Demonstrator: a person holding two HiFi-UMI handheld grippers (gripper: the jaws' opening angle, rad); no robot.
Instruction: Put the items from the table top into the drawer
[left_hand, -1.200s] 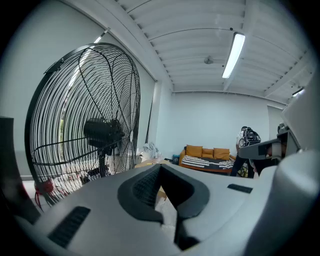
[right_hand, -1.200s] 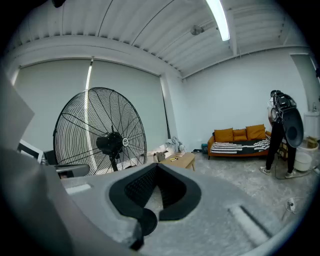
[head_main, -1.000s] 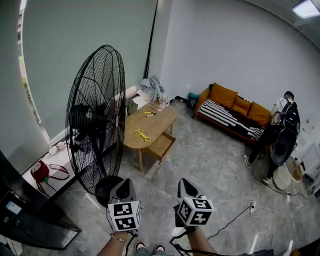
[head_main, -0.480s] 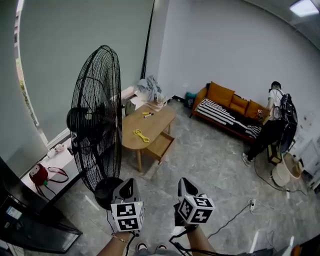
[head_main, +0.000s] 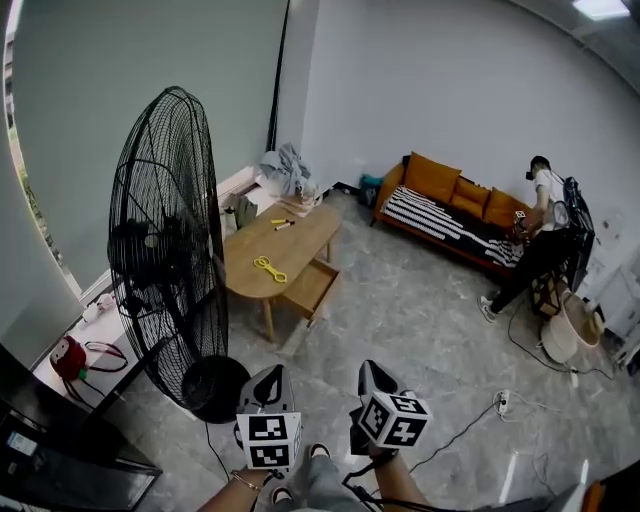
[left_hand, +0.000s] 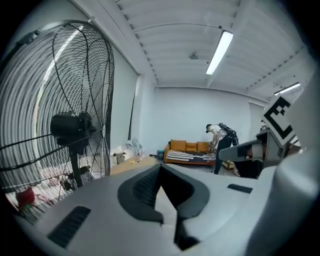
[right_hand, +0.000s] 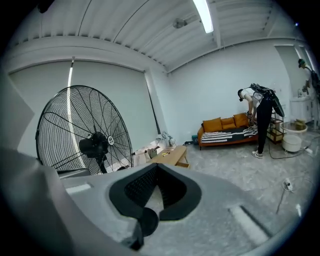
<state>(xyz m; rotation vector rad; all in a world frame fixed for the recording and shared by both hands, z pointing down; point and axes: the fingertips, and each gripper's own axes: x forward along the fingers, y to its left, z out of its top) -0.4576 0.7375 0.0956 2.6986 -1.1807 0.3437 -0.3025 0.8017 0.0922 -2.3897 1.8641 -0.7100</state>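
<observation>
The yellow item (head_main: 268, 268) and two markers (head_main: 282, 224) lie on the table (head_main: 300, 240), far across the floor, with the drawer (head_main: 309, 287) hanging open under its edge. Both claws, left (head_main: 272, 374) and right (head_main: 367, 368), are closed on nothing, well apart from the table. The big fan (head_main: 165, 250) stands near the left claw, along the way. A careless swing could knock its cage, or a foot could catch its base.
</observation>
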